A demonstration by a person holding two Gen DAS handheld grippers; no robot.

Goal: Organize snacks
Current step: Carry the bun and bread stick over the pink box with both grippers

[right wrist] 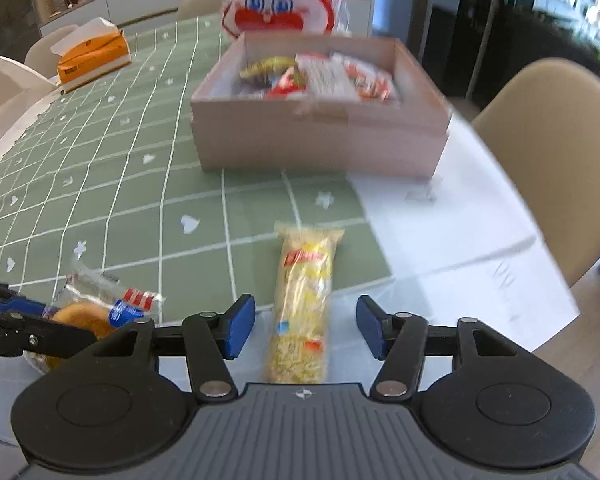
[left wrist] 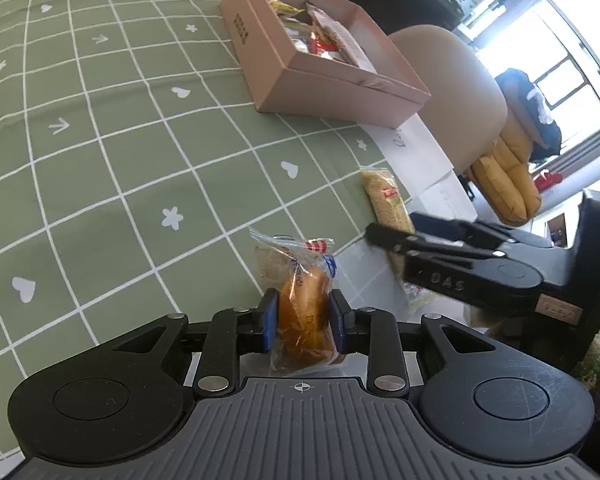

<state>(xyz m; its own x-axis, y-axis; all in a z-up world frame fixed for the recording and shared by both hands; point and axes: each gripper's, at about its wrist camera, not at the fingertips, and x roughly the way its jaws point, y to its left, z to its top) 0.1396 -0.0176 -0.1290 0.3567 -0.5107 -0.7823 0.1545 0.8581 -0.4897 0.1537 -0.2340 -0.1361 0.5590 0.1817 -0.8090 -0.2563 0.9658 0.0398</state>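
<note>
Left gripper (left wrist: 303,322) pinches the wrapped bun (left wrist: 303,312) — probably bound for the snack box (left wrist: 324,92). Right gripper (right wrist: 306,328), spread, straddles the noodle pack (right wrist: 304,304) — untouched.

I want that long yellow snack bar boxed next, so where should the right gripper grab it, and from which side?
Grip the yellow snack bar across its narrow width near the middle, coming down from above. It lies flat, lengthwise between the right gripper's open pads, so they already straddle its long sides; the crimped ends would likely slip.
</note>
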